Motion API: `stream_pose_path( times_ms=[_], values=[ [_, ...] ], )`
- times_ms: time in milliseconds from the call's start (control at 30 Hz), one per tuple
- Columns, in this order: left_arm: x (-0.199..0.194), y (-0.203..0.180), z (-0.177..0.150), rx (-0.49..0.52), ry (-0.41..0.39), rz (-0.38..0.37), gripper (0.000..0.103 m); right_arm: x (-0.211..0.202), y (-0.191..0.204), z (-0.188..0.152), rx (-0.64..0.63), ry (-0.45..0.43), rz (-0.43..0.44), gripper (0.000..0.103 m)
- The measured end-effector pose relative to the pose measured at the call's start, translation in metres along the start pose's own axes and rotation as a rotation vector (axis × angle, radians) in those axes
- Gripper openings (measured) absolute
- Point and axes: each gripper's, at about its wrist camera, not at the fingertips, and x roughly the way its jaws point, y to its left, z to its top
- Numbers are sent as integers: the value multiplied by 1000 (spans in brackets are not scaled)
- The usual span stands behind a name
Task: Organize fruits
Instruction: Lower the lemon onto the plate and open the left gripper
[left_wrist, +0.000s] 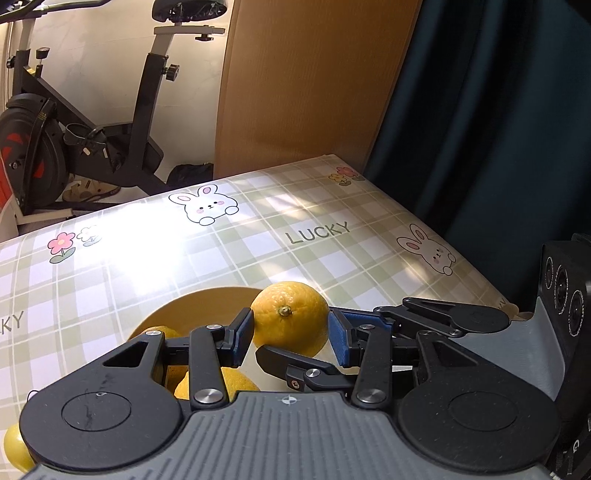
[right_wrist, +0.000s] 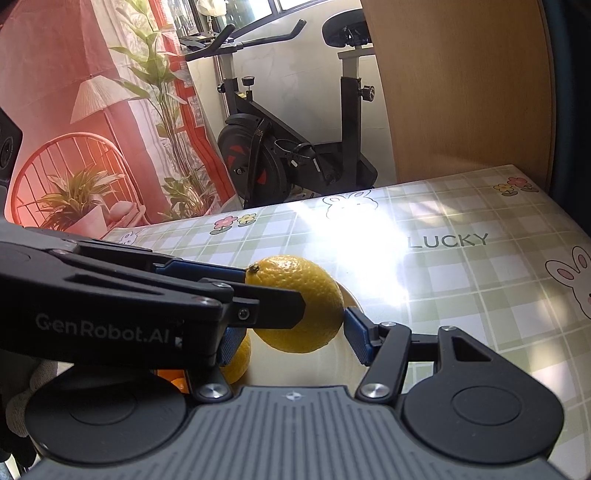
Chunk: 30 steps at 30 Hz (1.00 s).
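The left gripper (left_wrist: 291, 334) clasps a lemon (left_wrist: 290, 318) above the yellow bowl (left_wrist: 207, 301), which already holds other lemons (left_wrist: 218, 384). The right gripper (right_wrist: 291, 328) brackets the same lemon; whether it grips is unclear. One lemon (left_wrist: 13, 448) remains outside at near left.

A yellow orange (left_wrist: 290, 317) is seen over a yellow plate (left_wrist: 207, 301). The counter (left_wrist: 258, 251) is covered in green-and-white plaid printed with white rabbits, pink flowers and grey "LUCKY" lettering. Blue pads are borne by black fingers (left_wrist: 243, 332).
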Motion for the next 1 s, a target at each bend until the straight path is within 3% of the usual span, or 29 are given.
stream_pose_path(
  times_ms=[400, 1000],
  values=[
    [6, 35, 6, -61, 4, 8, 47, 40, 8, 11, -24, 51, 27, 61],
    [4, 68, 1, -210, -15, -79, 47, 56, 17, 23, -36, 102, 50, 60]
  ],
)
